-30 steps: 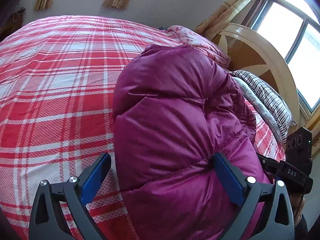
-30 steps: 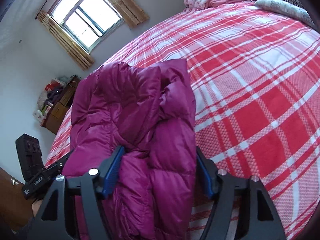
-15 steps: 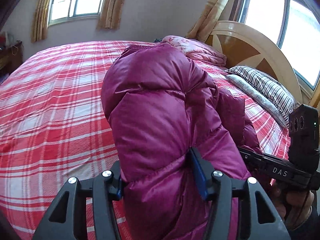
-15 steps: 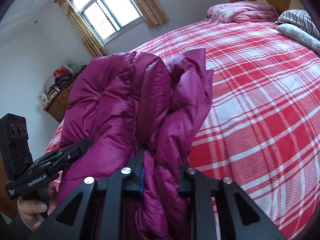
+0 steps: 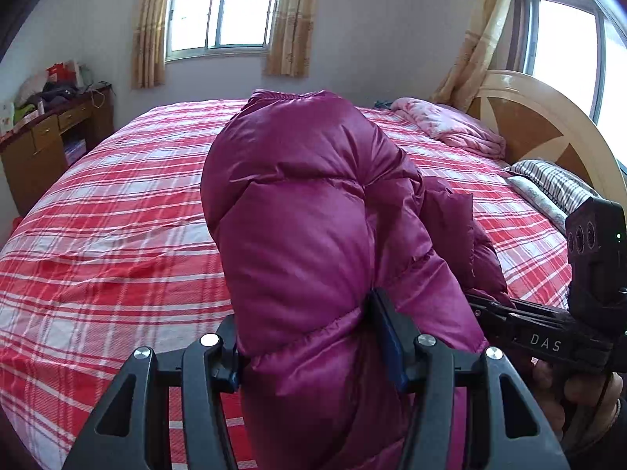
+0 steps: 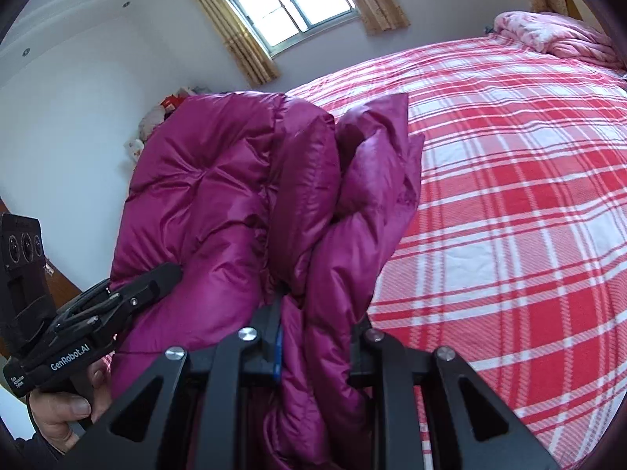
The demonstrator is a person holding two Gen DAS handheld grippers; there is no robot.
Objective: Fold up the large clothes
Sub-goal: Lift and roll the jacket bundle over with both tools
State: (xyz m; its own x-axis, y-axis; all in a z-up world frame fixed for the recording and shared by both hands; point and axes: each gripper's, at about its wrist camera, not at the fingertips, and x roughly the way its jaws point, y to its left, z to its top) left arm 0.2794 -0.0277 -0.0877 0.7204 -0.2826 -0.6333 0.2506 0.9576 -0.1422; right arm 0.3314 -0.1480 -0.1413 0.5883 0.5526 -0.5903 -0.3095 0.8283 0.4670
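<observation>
A puffy magenta quilted down jacket (image 5: 313,211), bundled and lifted above the near edge of the red-and-white plaid bed (image 5: 109,235), is pinched by the closed jaws of both left gripper (image 5: 309,337) and right gripper (image 6: 317,333) (soft, light, slippery shell, likely best gripped at stitched seams).

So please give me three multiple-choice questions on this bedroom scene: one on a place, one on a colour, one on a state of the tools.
1. Where does the folded pink quilt lie?
A. on the desk
B. on the bed near the headboard
C. on the floor

2. What colour is the down jacket?
A. magenta
B. navy
C. grey

3. How is the jacket held?
A. by neither tool
B. by the left tool alone
C. by the left tool and the right tool

Answers: 1 B, it sits at the head end; 2 A, shiny magenta fabric; 3 C, each tool is closed on fabric.
</observation>
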